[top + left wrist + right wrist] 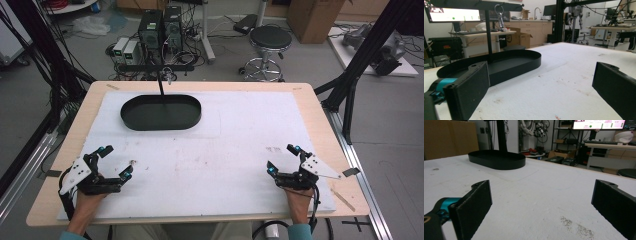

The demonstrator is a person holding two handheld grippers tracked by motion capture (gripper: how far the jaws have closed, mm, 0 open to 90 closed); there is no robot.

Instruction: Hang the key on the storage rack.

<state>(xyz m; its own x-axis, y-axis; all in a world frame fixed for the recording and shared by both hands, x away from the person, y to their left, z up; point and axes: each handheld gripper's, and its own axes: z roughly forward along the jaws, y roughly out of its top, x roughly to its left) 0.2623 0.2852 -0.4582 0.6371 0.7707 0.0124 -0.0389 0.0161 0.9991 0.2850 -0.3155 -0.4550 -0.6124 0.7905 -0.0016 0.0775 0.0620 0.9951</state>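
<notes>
Black and oval, the shallow tray (161,112) sits at about eleven o'clock on the white foam mat (240,150), with a thin post (161,86) rising from its far rim to a crossbar with a metal clip (499,15). Nothing lies in the tray that I can see. The left gripper (114,161) rests at eight o'clock, jaws spread wide and empty, well apart from the tray. The right gripper (281,159) rests at four o'clock, jaws likewise wide apart and holding nothing. If either reaches toward the tray, I judge the main risk is catching the post or crossbar with a jaw or trailing cable, which could tip or slide the light tray on the mat.
</notes>
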